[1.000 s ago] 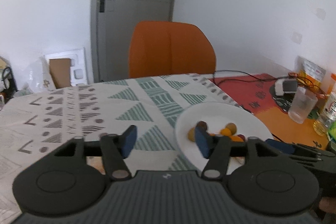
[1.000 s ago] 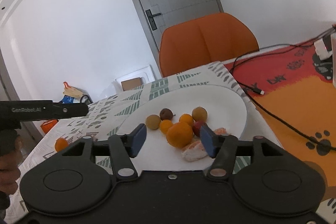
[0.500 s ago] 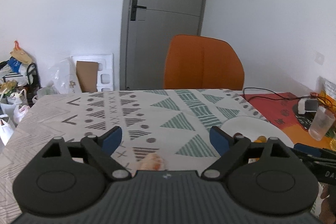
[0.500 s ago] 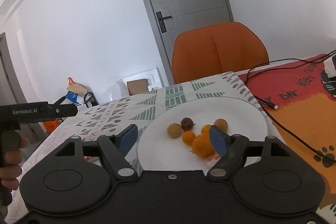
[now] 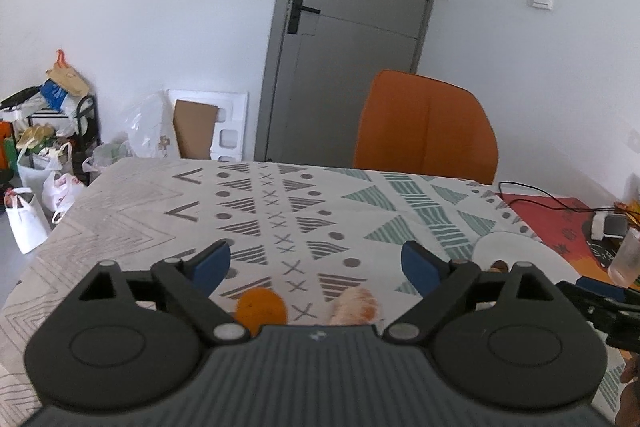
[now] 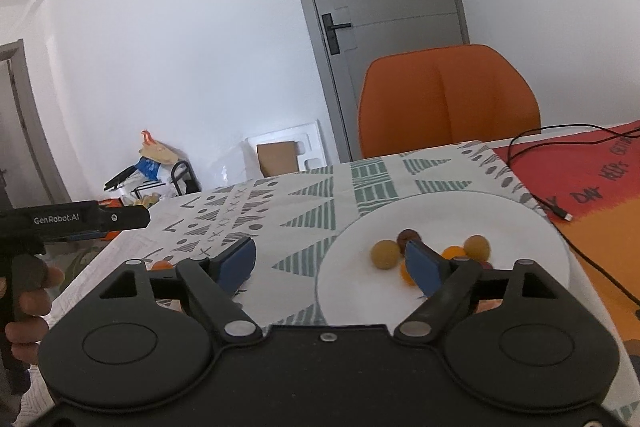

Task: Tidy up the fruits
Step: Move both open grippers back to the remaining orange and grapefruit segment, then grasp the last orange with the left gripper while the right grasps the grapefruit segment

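Note:
In the left wrist view my left gripper (image 5: 316, 265) is open and empty above the patterned tablecloth. An orange (image 5: 260, 309) and a pale peeled fruit piece (image 5: 354, 307) lie on the cloth just below its jaws. The white plate (image 5: 516, 247) is to its right. In the right wrist view my right gripper (image 6: 332, 263) is open and empty over the left rim of the white plate (image 6: 440, 211), which holds several small fruits: a yellow one (image 6: 385, 254), a dark one (image 6: 408, 235) and orange ones (image 6: 454, 251). The left gripper's body (image 6: 76, 219) shows at far left.
An orange chair (image 5: 426, 129) stands behind the table. A black cable (image 6: 560, 171) runs over the red-orange mat (image 6: 592, 179) at right. A clear cup (image 5: 628, 259) stands at the far right. Bags and boxes (image 5: 44, 131) sit on the floor at left.
My left gripper swung left away from the plate and opened wider, now over the orange and fruit piece on the cloth. My right gripper pulled back and left, opening wider; the plate's fruits sit farther off.

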`<state>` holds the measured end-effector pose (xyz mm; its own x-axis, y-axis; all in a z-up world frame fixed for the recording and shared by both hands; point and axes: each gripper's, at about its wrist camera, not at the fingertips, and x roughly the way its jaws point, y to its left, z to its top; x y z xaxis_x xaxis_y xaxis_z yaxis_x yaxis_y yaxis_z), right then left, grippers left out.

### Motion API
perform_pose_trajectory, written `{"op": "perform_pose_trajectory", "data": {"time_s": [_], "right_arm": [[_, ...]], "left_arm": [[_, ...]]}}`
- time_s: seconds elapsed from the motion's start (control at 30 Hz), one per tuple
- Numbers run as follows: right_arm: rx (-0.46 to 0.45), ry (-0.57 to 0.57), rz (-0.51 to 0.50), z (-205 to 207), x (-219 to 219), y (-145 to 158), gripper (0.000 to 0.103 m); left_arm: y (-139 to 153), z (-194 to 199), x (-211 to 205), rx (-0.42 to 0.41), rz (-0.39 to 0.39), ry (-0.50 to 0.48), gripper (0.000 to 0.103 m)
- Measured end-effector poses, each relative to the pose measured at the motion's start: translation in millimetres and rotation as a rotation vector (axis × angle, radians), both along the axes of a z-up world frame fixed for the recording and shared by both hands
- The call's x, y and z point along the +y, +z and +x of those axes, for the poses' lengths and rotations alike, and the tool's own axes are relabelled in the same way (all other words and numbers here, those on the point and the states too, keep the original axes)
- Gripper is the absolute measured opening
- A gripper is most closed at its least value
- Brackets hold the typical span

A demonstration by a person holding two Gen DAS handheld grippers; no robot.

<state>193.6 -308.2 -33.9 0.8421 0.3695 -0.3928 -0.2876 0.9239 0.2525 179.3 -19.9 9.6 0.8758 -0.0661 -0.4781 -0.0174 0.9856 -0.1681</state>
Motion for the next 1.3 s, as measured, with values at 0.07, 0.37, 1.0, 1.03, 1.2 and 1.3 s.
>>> {"op": "perform_pose_trajectory", "data": {"time_s": [0.07,0.37,1.0,1.03,1.2,1.3], "right_arm": [[0.004,0.005,-0.005,2,5,0,0.082],[0.022,0.039,-0.04,16,28,0,0.083],[0.103,0.145,-0.119,38,81,-13,0.083],[0.108,0.149,-0.121,39,83,-14,0.083],[0.129,0.182,-0.141,45,97,-17,0.083],[0.138,0.209,-0.159,48,106,-20,0.083]], "left_arm": [[-3,1,6,0.004,-0.005,0.01,0.091],[-18,9,28,0.036,-0.037,0.04,0.091],[-67,40,44,0.207,-0.077,0.027,0.06],[-68,41,45,0.206,-0.081,0.022,0.055],[-64,36,56,0.196,-0.106,0.019,0.038],[-60,31,62,0.18,-0.106,0.026,0.038]]}}
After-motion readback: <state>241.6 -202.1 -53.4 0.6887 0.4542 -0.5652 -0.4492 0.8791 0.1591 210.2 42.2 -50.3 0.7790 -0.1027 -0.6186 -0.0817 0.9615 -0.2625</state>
